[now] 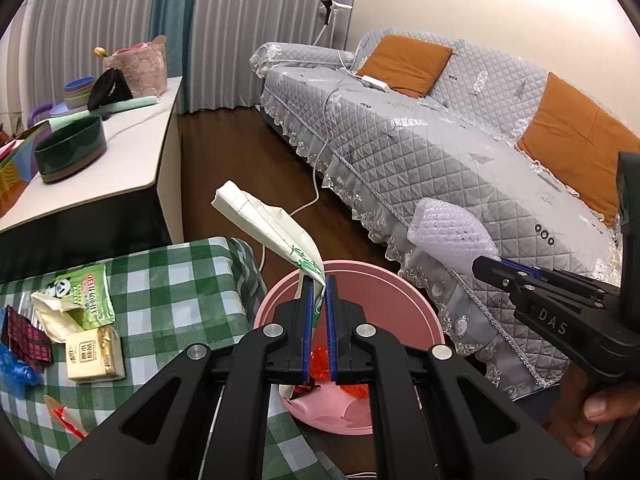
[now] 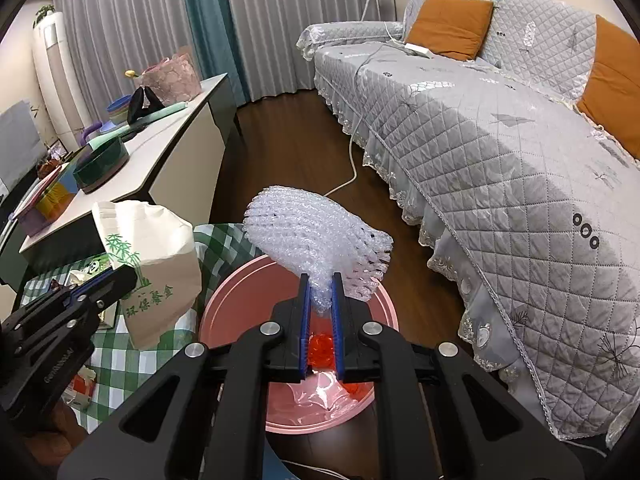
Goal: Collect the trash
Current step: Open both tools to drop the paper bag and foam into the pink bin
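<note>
Closest to the lens, the left gripper (image 1: 319, 280) pinches the lower edge of a cream paper bag (image 1: 272, 226) printed with green bamboo; the bag rises up and away from the fingertips, above the near rim of a pink bin (image 1: 384, 280). The right gripper (image 2: 320, 280) is clamped on a wad of bubble wrap (image 2: 316, 236), which fans out above its fingertips, over the same bin. Red plastic (image 2: 320, 350) lies inside the bin. To the left, a green checked table (image 1: 180, 280) holds tissue packs (image 1: 94, 354) and wrappers. A grey sofa (image 1: 440, 148) stands to the right.
</note>
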The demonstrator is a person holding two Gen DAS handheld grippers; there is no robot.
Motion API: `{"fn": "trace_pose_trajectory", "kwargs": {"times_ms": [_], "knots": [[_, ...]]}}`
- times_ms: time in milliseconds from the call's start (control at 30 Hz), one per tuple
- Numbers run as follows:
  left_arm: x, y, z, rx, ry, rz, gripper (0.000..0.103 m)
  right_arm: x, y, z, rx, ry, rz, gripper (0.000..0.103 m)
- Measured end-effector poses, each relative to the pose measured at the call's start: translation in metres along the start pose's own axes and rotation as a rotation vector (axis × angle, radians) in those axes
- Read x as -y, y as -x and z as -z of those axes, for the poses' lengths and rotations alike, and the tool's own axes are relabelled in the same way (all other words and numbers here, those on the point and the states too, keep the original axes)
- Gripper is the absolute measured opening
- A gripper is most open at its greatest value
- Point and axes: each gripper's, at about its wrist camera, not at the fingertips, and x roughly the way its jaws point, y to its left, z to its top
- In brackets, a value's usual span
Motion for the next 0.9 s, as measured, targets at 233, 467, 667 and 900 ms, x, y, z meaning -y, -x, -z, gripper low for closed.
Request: {"fn": "trace_pose_trajectory", "kwargs": {"times_ms": [233,467,667,900], "knots": [[0.005,-0.009,-0.003,-0.008,-0.010,0.012,0.006,0.001,0.000,-0.001,0.013,-0.004,0.004,0.011],[0.008,-0.013,-0.009,-0.015,-0.005,0.053,0.013,0.006,0.002,-0.003,0.030,-0.025,0.032,0.044],[0.003,-0.006,-0.005,-0.004,0.007,0.040,0.013,0.005,0.007,-0.004,0.066,-0.027,0.037,0.045],[-0.012,0.015,-0.006,0.023,0.019,0.017,0.013,-0.007,0.023,-0.008,0.152,0.001,0.036,0.045]]}}
